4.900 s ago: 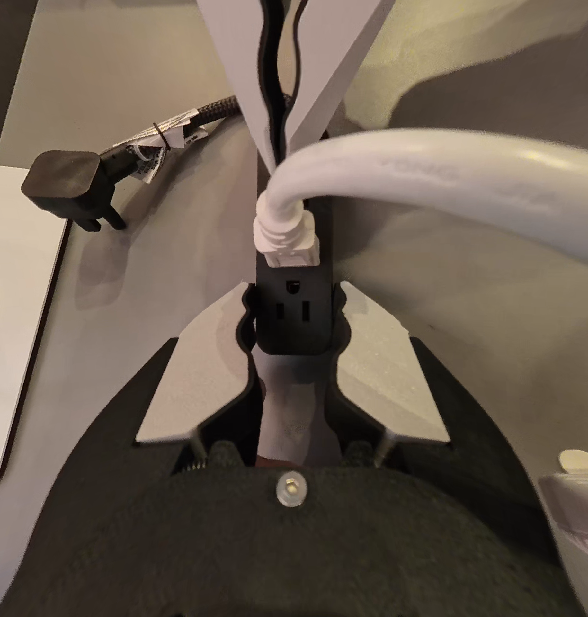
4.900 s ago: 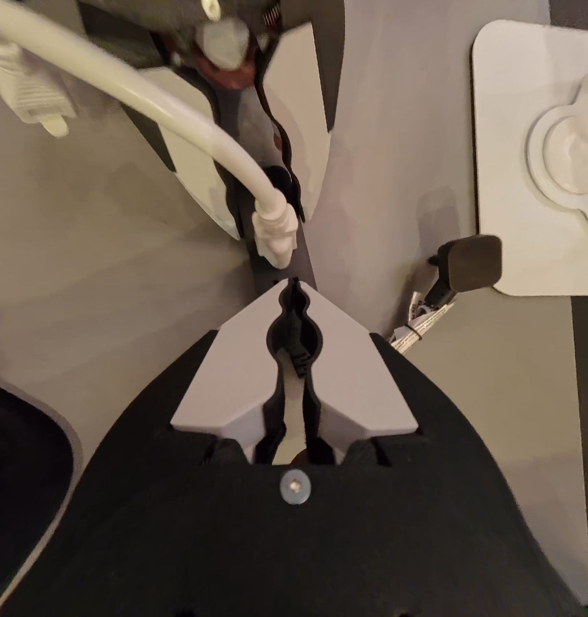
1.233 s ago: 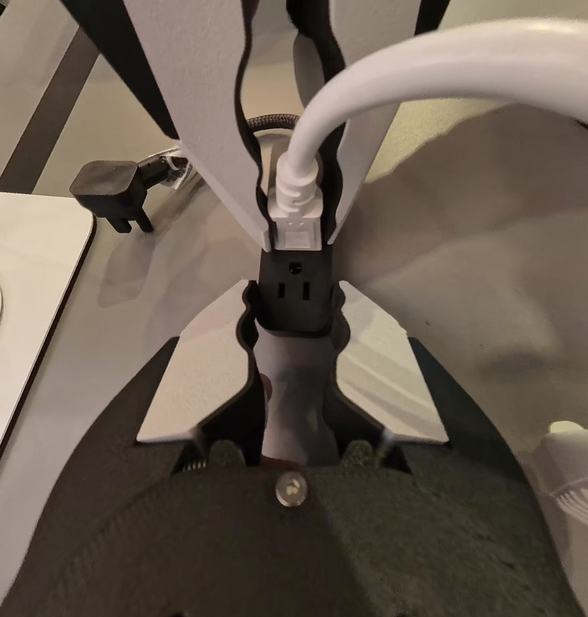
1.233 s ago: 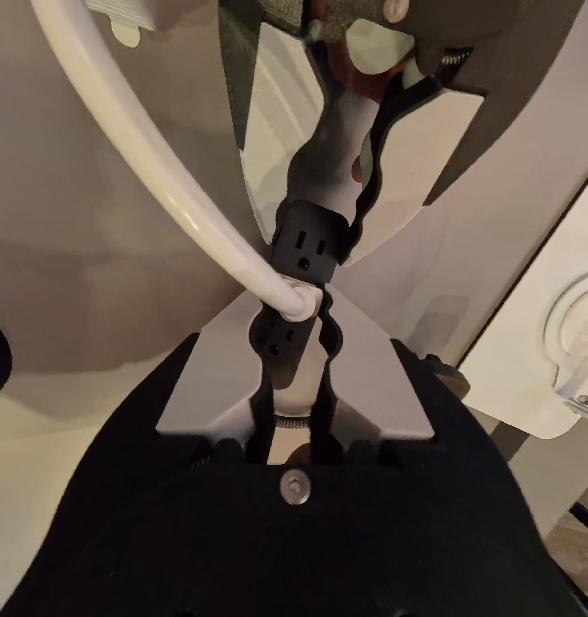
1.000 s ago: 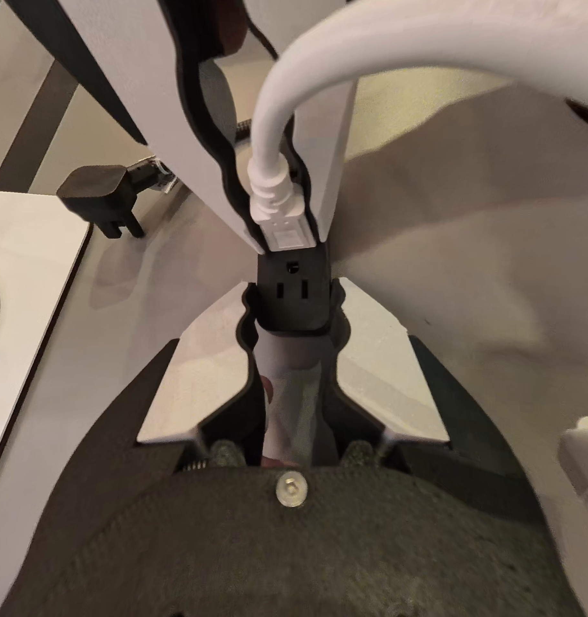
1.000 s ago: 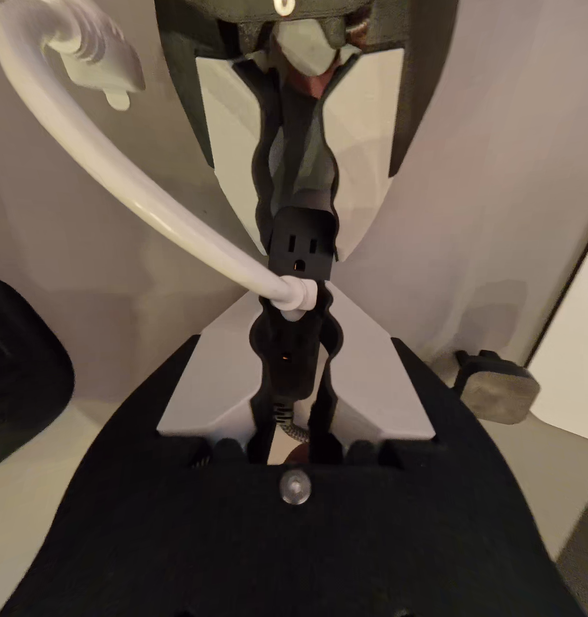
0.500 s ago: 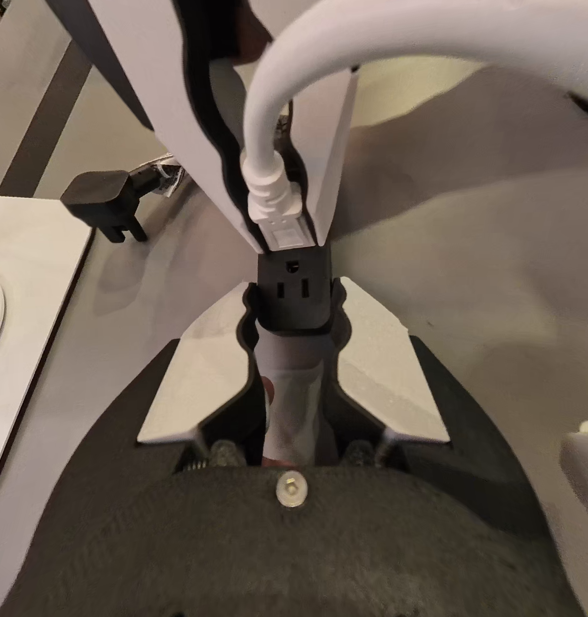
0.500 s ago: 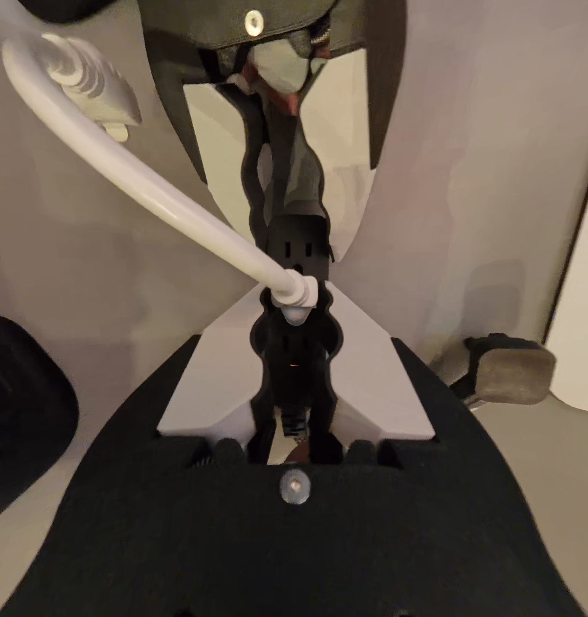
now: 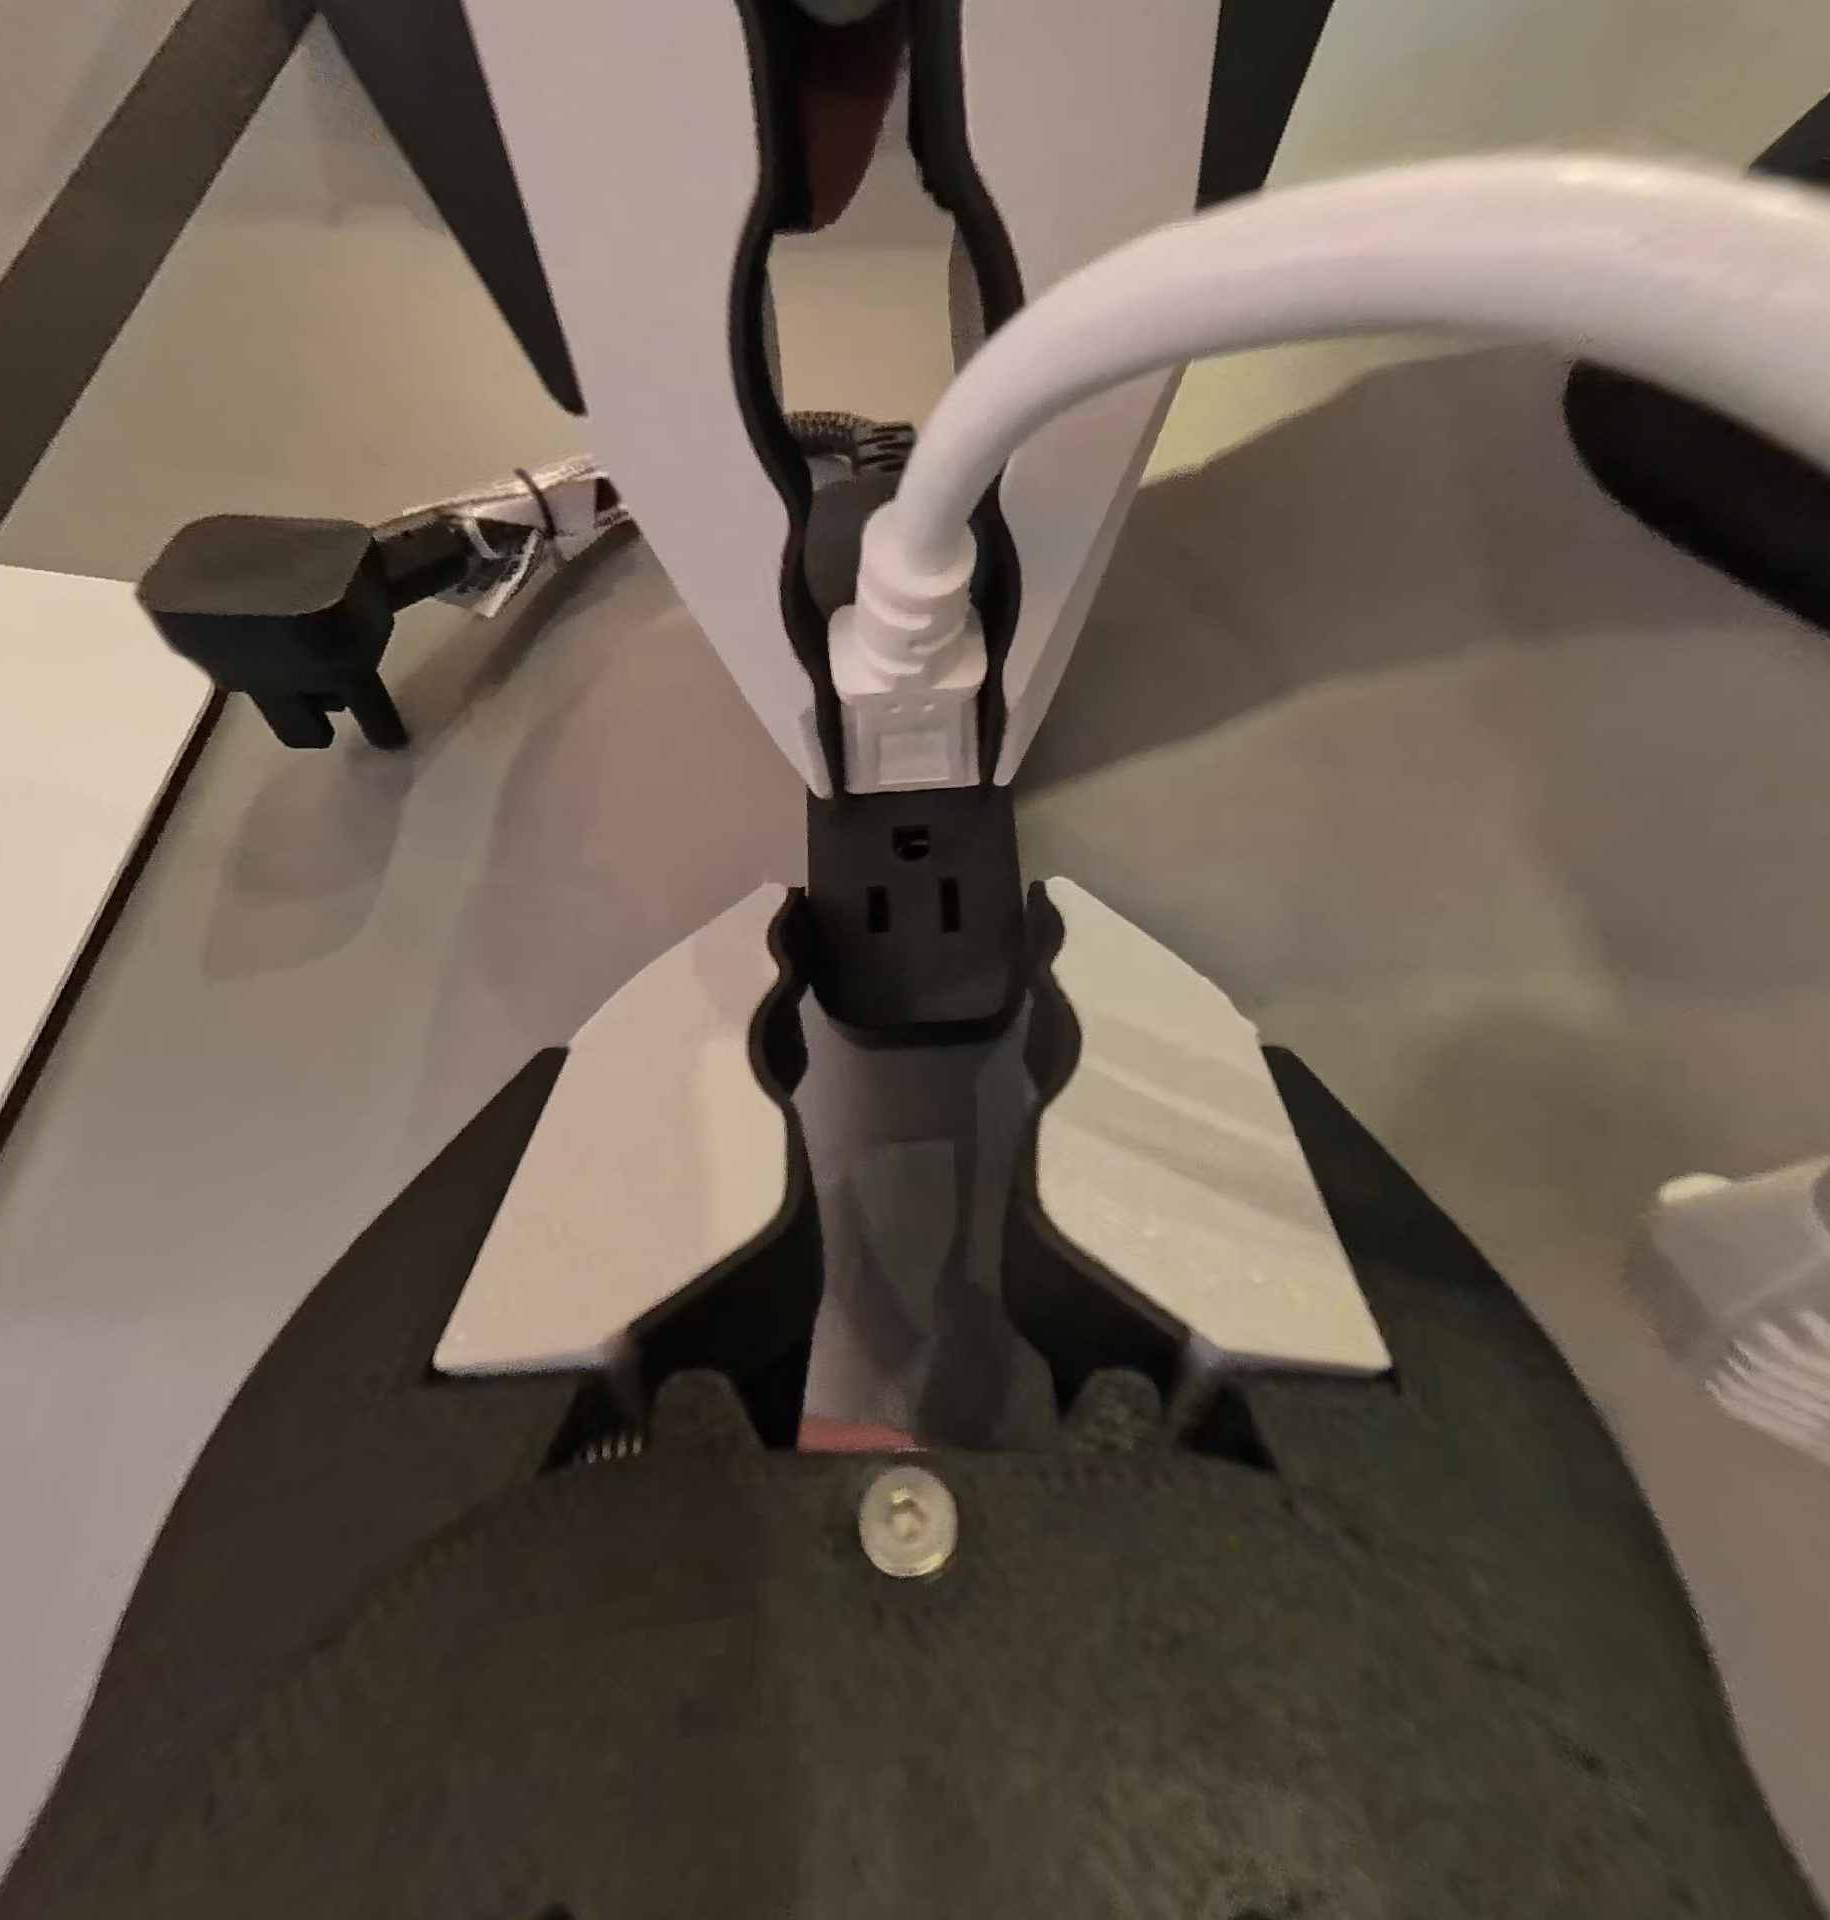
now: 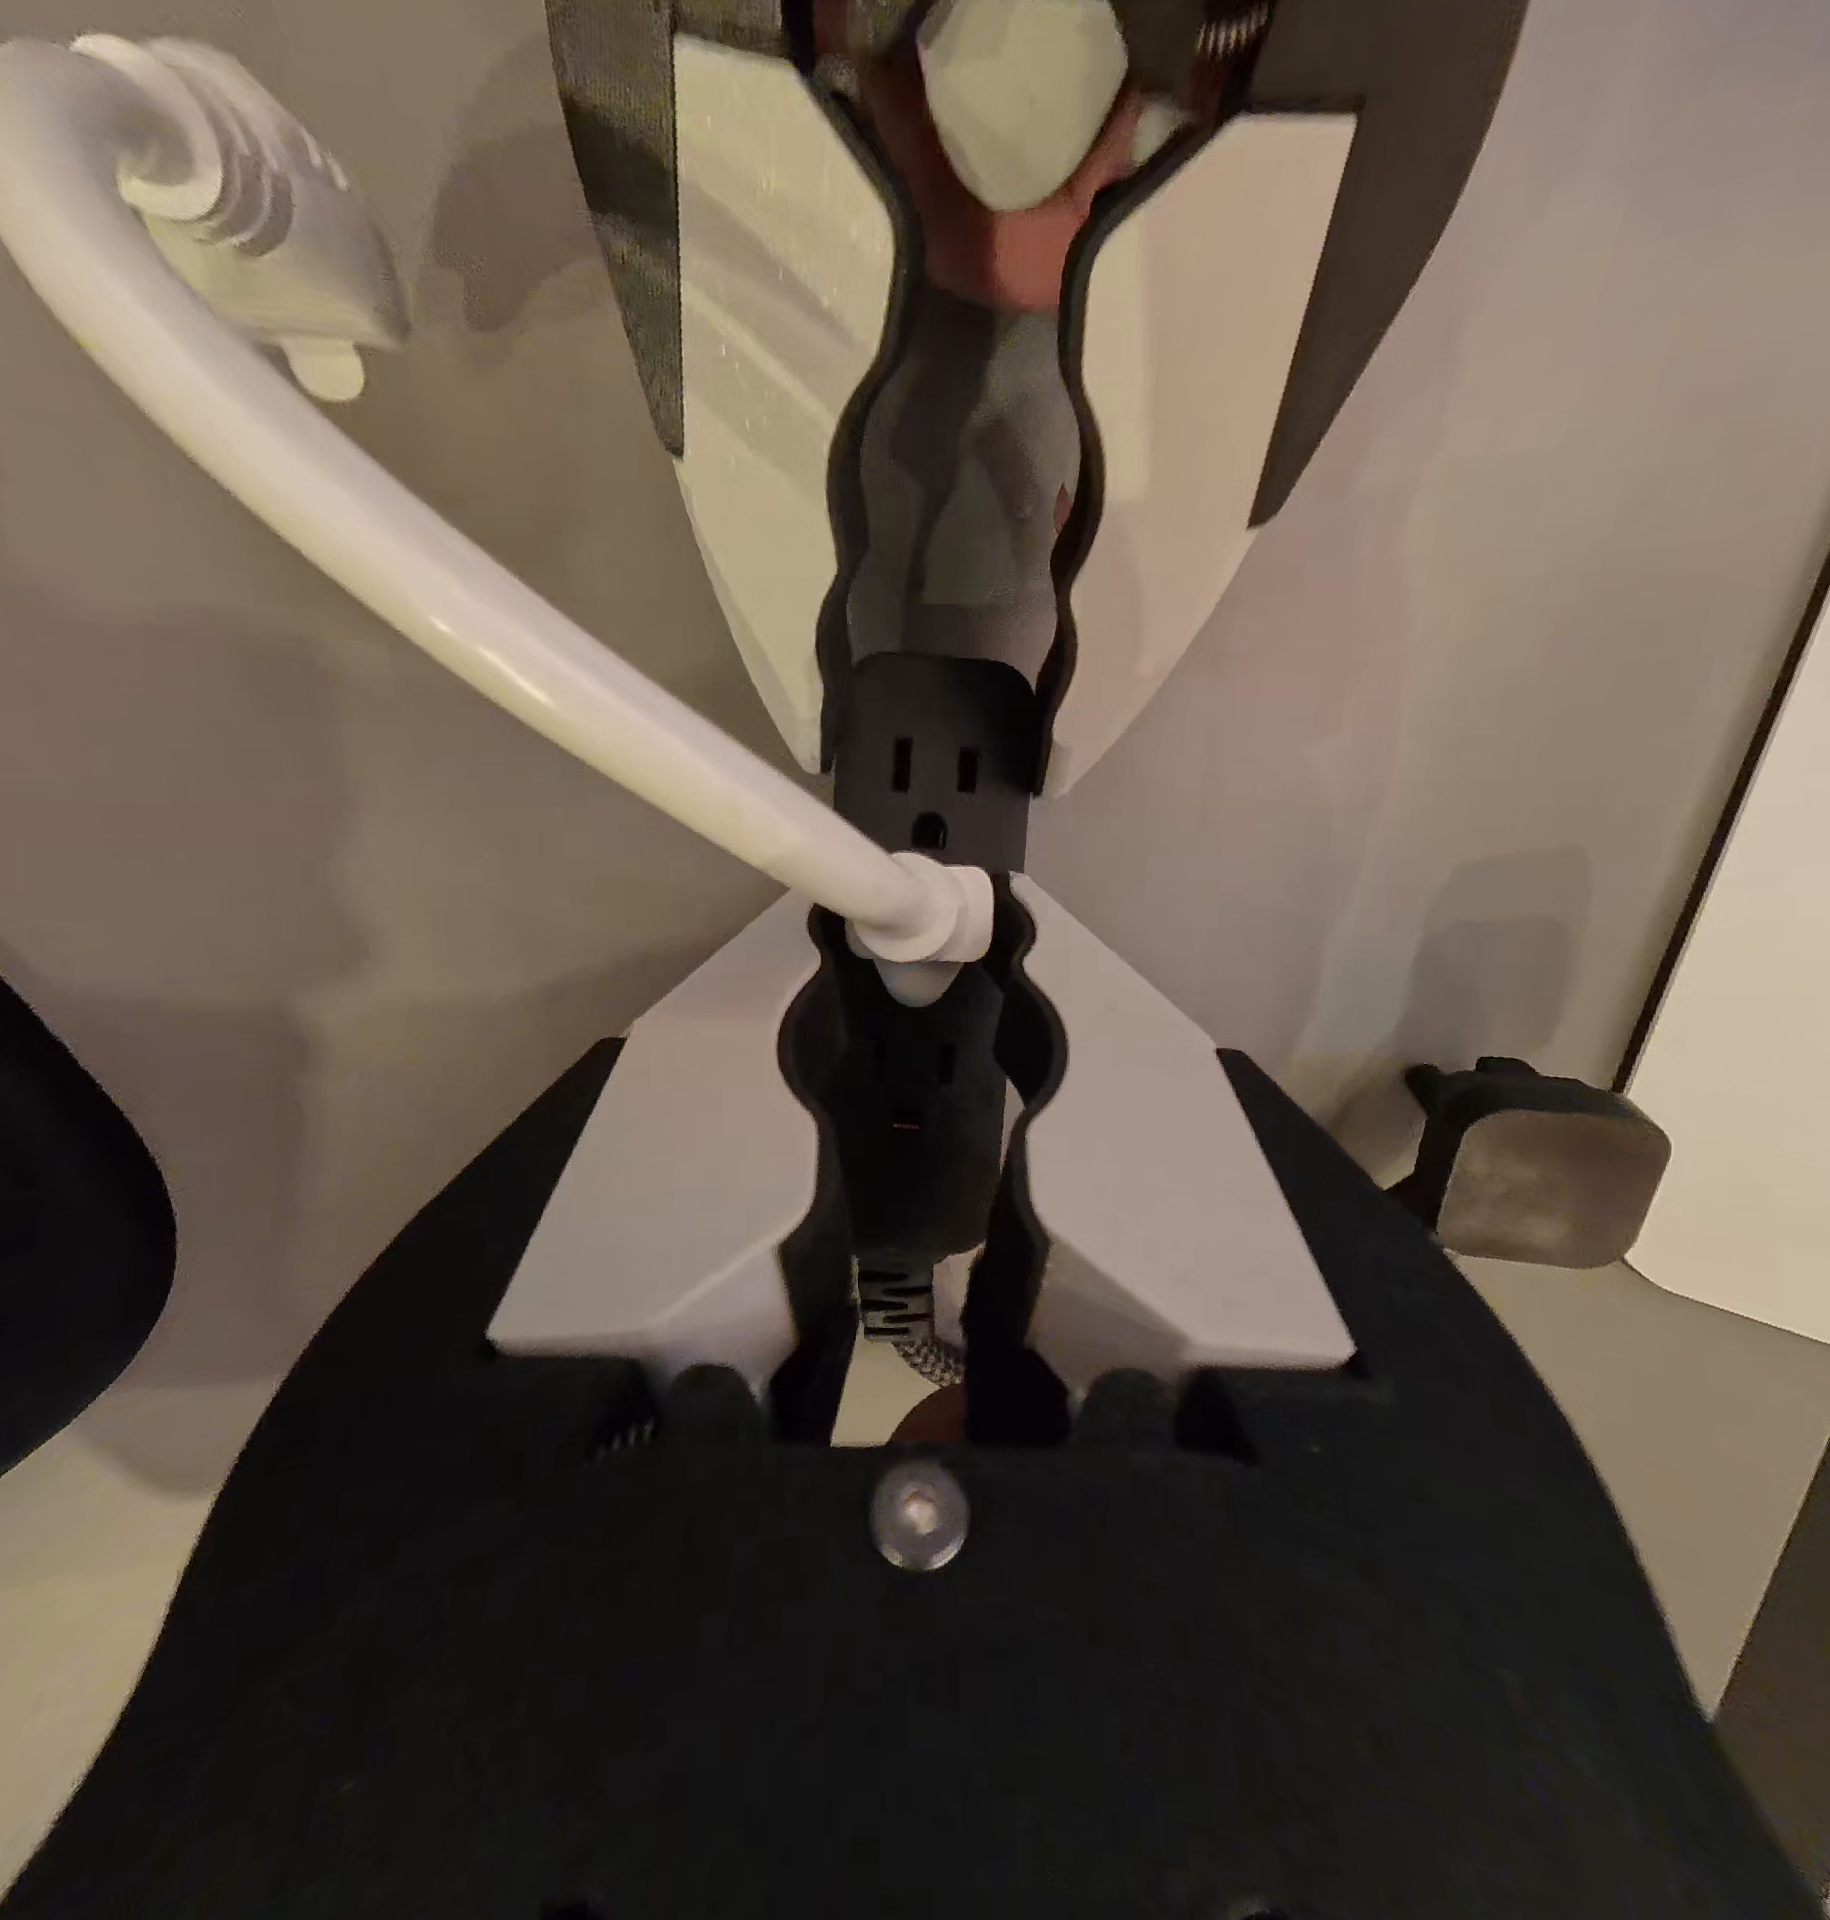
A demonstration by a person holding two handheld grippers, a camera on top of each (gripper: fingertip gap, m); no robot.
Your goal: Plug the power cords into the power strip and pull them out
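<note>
Since the earlier frames, the right gripper has come from the far end of the black power strip onto the white plug, and now its jaws are closed on the two sides of that plug. The left gripper has its jaws closed around the near end of the strip, probably to keep the strip steady while the plug is pulled. One empty outlet shows between the two grippers. The white cord rises from the plug in an arc, and its other connector hangs free above the grey tabletop. Both grippers point toward each other along the strip, nearly tip to tip. The strip's own black plug lies aside, just beside a white board. I judge the pulling-out step is about to start.
</note>
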